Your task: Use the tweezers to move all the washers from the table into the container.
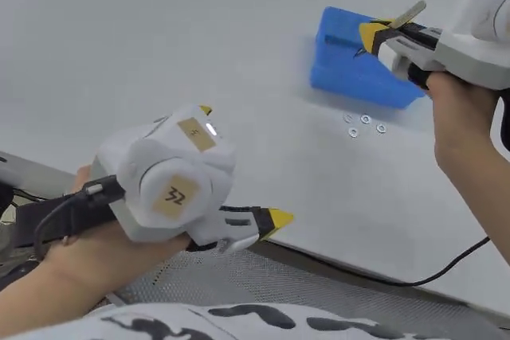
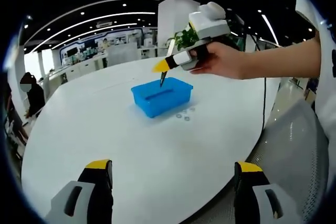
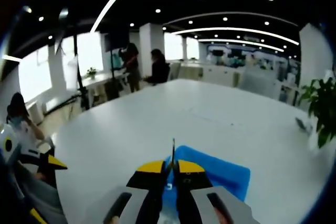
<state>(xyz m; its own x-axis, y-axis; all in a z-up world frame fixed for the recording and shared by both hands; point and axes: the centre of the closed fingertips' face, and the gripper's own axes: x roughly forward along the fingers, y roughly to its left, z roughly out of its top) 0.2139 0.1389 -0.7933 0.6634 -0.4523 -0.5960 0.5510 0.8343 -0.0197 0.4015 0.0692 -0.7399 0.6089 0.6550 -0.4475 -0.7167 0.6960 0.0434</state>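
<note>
A blue container (image 1: 351,73) stands on the white table (image 1: 199,37), with three small washers (image 1: 364,124) on the table just in front of it. My right gripper (image 1: 371,36) hovers over the container, shut on thin metal tweezers (image 1: 408,13). In the left gripper view the tweezers (image 2: 163,78) point down into the container (image 2: 160,97), and the washers (image 2: 184,115) lie beside it. The right gripper view shows the jaws closed (image 3: 170,167) on the tweezers (image 3: 172,150) above the container (image 3: 218,174). My left gripper (image 1: 242,163) is open at the table's near edge, holding nothing.
The round table's near edge (image 1: 335,264) runs under my left gripper (image 2: 170,182), with a grey perforated surface (image 1: 239,280) below it. A black cable (image 1: 430,272) crosses the table at the right. People stand at a far bench (image 3: 142,64).
</note>
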